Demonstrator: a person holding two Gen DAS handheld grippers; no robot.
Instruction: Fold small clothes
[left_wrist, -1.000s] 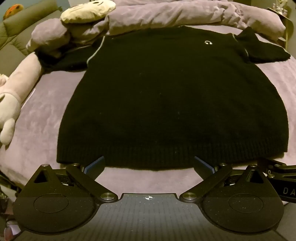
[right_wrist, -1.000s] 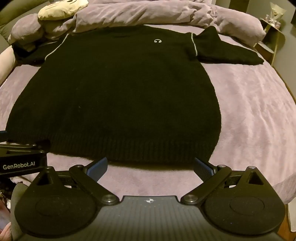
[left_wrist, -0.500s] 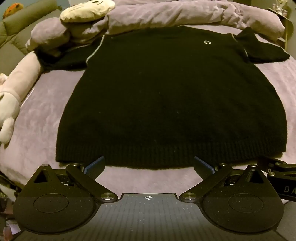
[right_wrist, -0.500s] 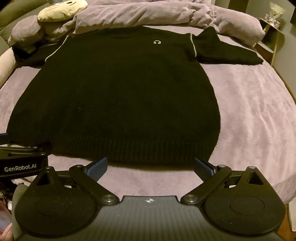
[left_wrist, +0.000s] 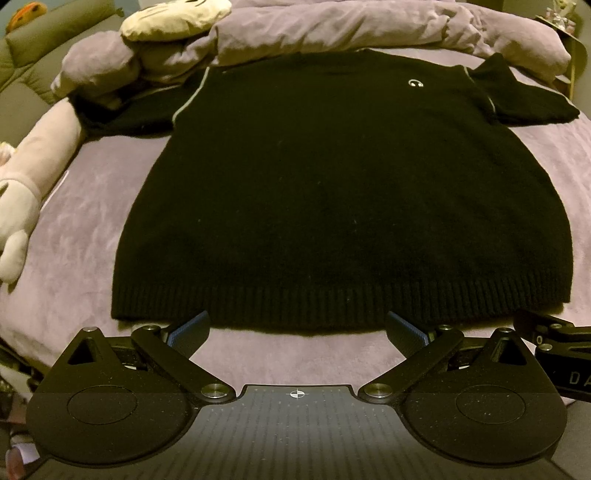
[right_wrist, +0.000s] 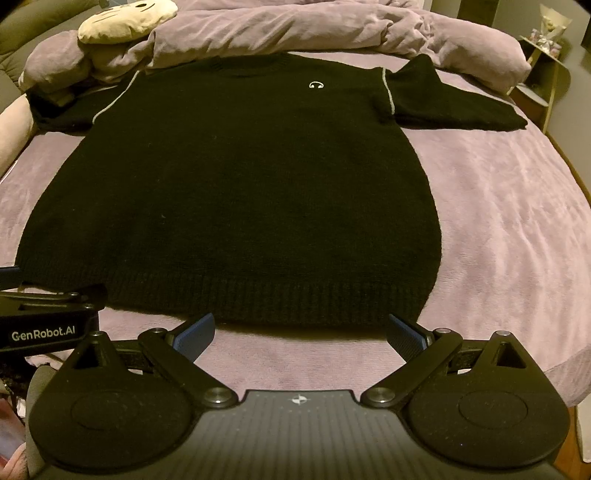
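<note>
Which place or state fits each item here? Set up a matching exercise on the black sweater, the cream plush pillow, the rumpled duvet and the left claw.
Items:
1. black sweater
2. cream plush pillow
3. rumpled duvet
4. left claw

Places or states:
A. open, just short of the hem
B. spread flat on the bed
C. bunched beyond the collar
D. far left, atop the bedding

Pairs: 1-B, 2-D, 3-C, 4-A

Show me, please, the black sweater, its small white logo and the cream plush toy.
black sweater (right_wrist: 236, 206), right wrist view, middle of body.
white logo (right_wrist: 316, 85), right wrist view, chest emblem.
cream plush toy (right_wrist: 125, 20), right wrist view, its face.
</note>
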